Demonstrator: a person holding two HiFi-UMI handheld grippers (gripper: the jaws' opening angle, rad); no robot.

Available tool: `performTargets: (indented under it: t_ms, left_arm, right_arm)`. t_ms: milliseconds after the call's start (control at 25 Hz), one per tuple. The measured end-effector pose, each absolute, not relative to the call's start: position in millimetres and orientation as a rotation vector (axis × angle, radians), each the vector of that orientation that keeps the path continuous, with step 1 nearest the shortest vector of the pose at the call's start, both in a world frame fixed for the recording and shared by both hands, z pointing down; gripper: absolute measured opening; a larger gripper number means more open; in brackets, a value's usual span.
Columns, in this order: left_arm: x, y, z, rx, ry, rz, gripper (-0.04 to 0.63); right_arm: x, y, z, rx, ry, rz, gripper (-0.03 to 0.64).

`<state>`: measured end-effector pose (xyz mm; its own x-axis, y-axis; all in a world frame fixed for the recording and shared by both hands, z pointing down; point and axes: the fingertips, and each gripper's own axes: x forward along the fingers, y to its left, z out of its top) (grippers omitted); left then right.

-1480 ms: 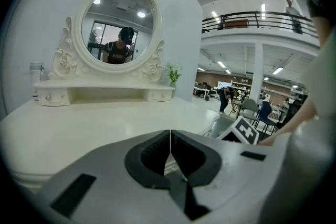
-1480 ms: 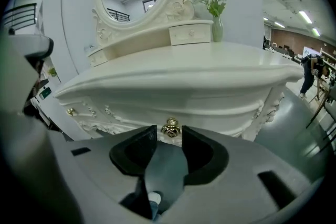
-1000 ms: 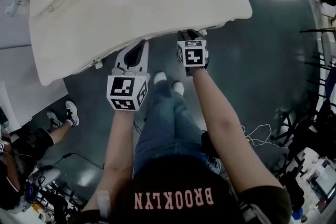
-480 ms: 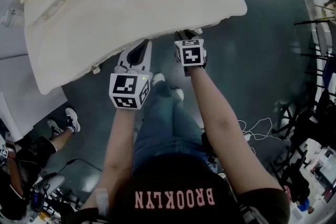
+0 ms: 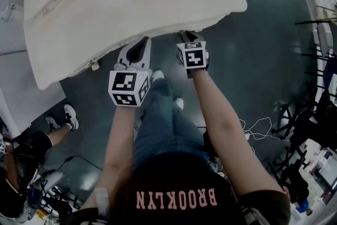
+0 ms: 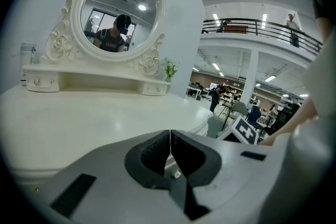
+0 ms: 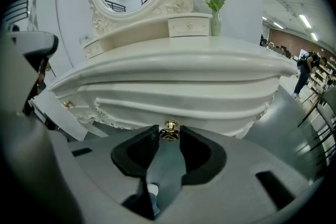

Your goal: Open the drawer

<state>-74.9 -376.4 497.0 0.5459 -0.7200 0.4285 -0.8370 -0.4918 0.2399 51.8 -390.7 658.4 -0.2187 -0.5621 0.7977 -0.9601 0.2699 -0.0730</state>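
Slippage looms on pulling: right gripper [image 7: 169,137] jaws pinch the drawer [image 7: 210,115] gold knob [image 7: 170,130] only at their tips, while left gripper [image 6: 170,135] jaws sit closed, empty.

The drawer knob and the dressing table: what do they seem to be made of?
The drawer knob looks like polished brass or gold-plated metal: golden, with bright glints. The dressing table is likely cream-painted wood, satin finish: carved mouldings, soft sheen; uncertain.
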Motion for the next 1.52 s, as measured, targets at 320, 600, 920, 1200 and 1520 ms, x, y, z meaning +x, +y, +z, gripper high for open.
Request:
performTargets:
  t_ms: [320,600,920,1200,1520]
  left_arm:
    - [-62.9,-356.6,491.6,2.376,-1.273,0.374,0.005]
    - [-57.7,-329.6,488.8,2.376,-1.292,0.375,0.005]
    - [-50.5,-295.8,483.6,2.386,-1.307,0.382,0.005]
    - [-49.5,-268.9,486.3,2.375,-1.322,0.378,0.005]
    - [-50.1,-247.6,485.1,2.369,-1.336,0.372,0.005]
  right_arm:
    - [58.0,-370.6,658.4,1.361,-1.885,0.79,0.11]
    - [64.7,-344.3,658.9,1.353,-1.885,0.821,0.112]
    - [70.5,-314.6,659.3,1.335,-1.889,0.828,0.112]
    - [75.1,-290.4,661.4,1.325,-1.894,0.825,0.112]
    - [79.7,-267.7,659.1,1.335,-1.893,0.824,0.112]
